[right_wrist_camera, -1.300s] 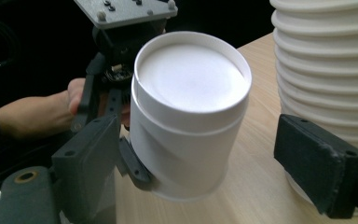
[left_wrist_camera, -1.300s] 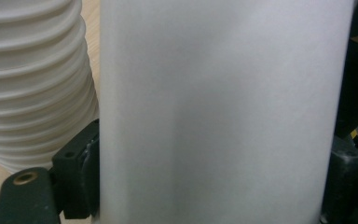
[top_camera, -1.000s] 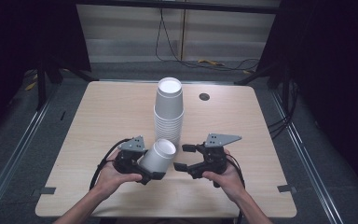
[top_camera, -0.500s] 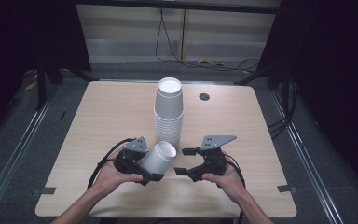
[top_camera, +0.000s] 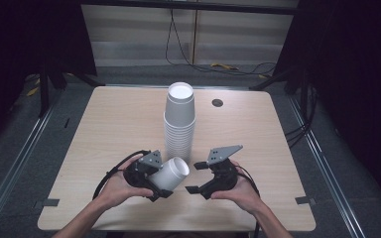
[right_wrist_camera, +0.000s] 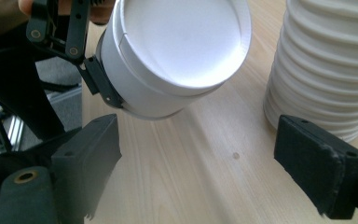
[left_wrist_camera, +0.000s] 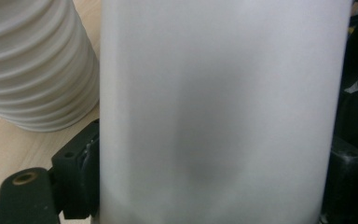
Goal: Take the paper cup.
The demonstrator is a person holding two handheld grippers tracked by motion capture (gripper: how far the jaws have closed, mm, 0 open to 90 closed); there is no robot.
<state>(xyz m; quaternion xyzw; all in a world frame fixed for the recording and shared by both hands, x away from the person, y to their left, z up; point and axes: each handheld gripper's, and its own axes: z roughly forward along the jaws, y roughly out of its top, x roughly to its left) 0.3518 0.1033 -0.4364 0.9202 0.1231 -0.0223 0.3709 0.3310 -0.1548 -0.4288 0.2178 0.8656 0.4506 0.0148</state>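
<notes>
White paper shows at the near edge of the desk (top_camera: pixel 104 124): a single cup (top_camera: pixel 171 173) lies on its side in the left claw (top_camera: pixel 159 182), whose jaws are closed partway on the cup's wall, one pad on each flank, as the left claw view shows close up. The cup's mouth points toward about two o'clock, facing the right claw (top_camera: pixel 194 177). That claw stands just beside the cup at three o'clock of it, its jaws spread wide with nothing between them but bare wood, as the right claw view shows.

Against the pictures from a second ago, little has changed: the cup sits in the same grip, at the same tilt, and both hands rest where they were near the desk's front edge. I read this as a pause in the hand-over or the stacking, with the cup secured but not yet brought to its place; the next move probably calls for either passing it to the open claw or lifting it toward the pile.

Farther off, at twelve o'clock from the claws, stands the stack of cups (top_camera: pixel 179 124), upright, well over ten nested rims, too tight to count exactly. Beyond it, at about one o'clock, is one small dark round cap (top_camera: pixel 217 102) set in the desk.

Count: one loose cup, one stack, two claws, one cap.
</notes>
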